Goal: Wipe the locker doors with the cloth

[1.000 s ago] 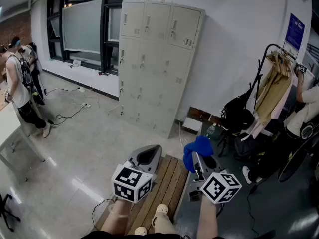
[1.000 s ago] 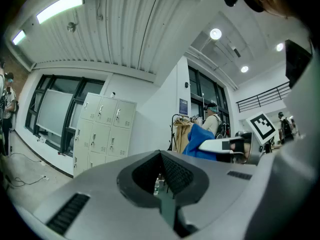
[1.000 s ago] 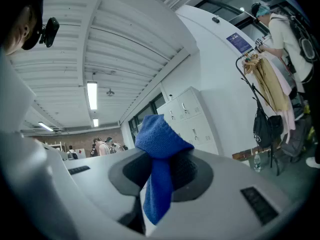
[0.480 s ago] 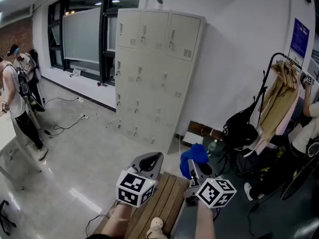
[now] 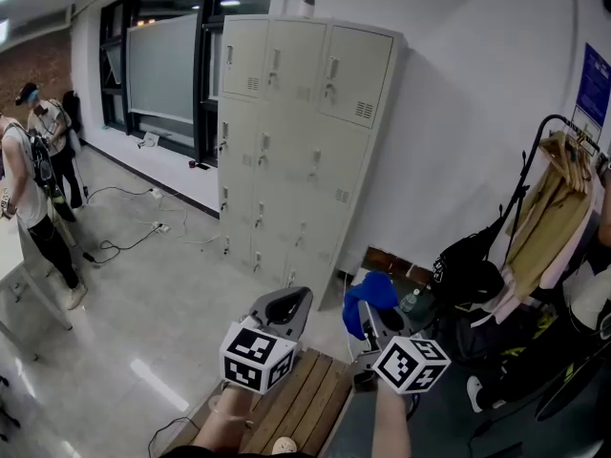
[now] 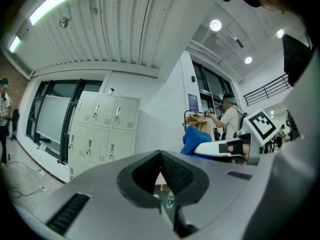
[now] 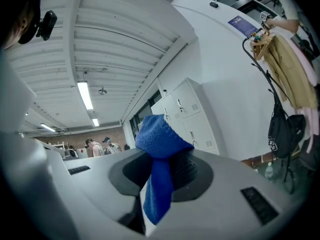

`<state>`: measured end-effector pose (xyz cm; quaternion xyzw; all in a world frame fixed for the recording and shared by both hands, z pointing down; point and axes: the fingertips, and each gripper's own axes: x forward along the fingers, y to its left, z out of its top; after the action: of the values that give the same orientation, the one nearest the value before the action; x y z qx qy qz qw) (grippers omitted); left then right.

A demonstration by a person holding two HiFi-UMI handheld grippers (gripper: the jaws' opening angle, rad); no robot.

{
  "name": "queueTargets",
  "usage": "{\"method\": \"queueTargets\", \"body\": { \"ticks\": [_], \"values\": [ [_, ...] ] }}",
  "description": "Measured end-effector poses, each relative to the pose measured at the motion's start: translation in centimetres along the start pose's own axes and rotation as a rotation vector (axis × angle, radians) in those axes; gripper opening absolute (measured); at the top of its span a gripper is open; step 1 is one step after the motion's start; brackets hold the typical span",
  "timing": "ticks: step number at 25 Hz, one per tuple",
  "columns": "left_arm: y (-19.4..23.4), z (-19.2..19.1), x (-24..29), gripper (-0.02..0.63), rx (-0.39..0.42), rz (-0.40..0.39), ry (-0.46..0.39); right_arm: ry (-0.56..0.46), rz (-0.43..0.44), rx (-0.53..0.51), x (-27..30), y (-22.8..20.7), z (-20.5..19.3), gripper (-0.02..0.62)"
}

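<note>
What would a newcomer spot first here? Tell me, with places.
The blue cloth, clamped in the right hand-held gripper, stands out low in the head view. Behind it, tall beige lockers stand against the white wall, with coats hanging on a rack at right.

My left claw [image 5: 298, 300] is just left of my right claw [image 5: 370, 311], which has the cloth [image 5: 372, 289] nipped between its jaws. The bench [image 5: 304, 404] lies below both. The lockers [image 5: 296, 151] stand ahead, well apart. A bag [image 5: 468, 273] and coat rack [image 5: 558, 189] stand to the right.
</note>
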<state>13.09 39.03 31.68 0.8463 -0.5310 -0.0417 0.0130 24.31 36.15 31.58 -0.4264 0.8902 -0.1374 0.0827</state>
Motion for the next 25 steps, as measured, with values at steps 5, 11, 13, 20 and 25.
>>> {"method": "queueTargets", "body": {
  "ticks": [5,11,13,20,25],
  "values": [
    [0.2,-0.6,2.9,0.006,0.016,0.016,0.005,0.003,0.010,0.003,1.1,-2.6,0.4,0.084],
    [1.0,-1.0,4.0,0.006,0.002,0.052,0.012,-0.015,0.002,0.046,1.5,-5.1,0.9,0.084],
    [1.3,-1.4,4.1,0.006,0.001,0.067,0.020,-0.011,0.007,0.056,1.6,-5.5,0.7,0.084],
    [1.5,-1.9,5.3,0.006,-0.003,0.070,0.038,0.025,0.037,0.051,2.6,-5.9,0.0,0.084],
    [2.1,-1.7,7.3,0.006,0.026,0.058,0.039,0.025,0.026,0.047,4.1,-7.3,0.7,0.084]
  ]
}}
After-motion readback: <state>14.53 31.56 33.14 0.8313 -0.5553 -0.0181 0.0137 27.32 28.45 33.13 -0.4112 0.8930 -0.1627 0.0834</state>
